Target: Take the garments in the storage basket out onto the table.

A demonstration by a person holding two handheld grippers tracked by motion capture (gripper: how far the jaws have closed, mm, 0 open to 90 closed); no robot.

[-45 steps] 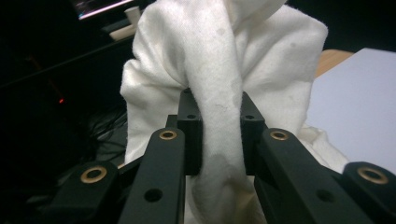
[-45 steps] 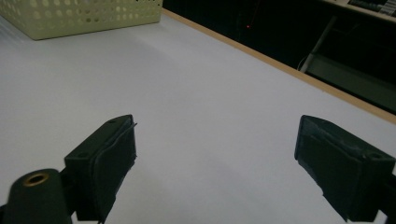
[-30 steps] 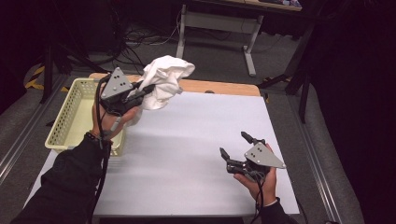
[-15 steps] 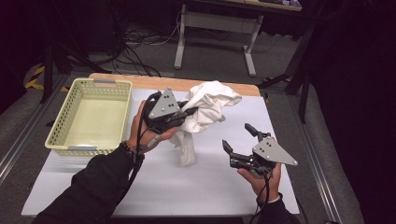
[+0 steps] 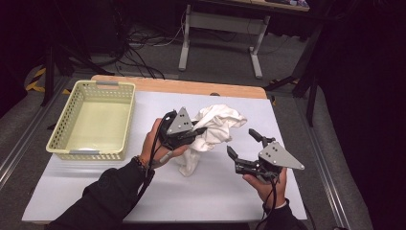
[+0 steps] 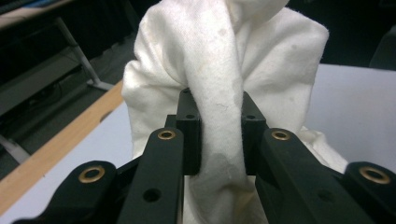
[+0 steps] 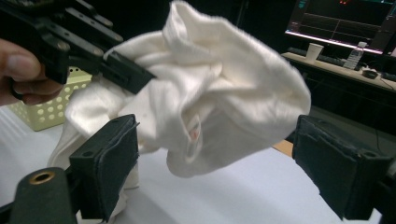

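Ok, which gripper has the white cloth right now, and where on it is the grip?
The left gripper pinches a bunched fold of the crumpled white cloth; the right gripper is open, holding nothing.

No legible text, label, brand, number or sign appears in any view. The monitor (image 7: pixel 343 21) in the background of the right gripper view displays coloured lines and marks too small and blurred to read.
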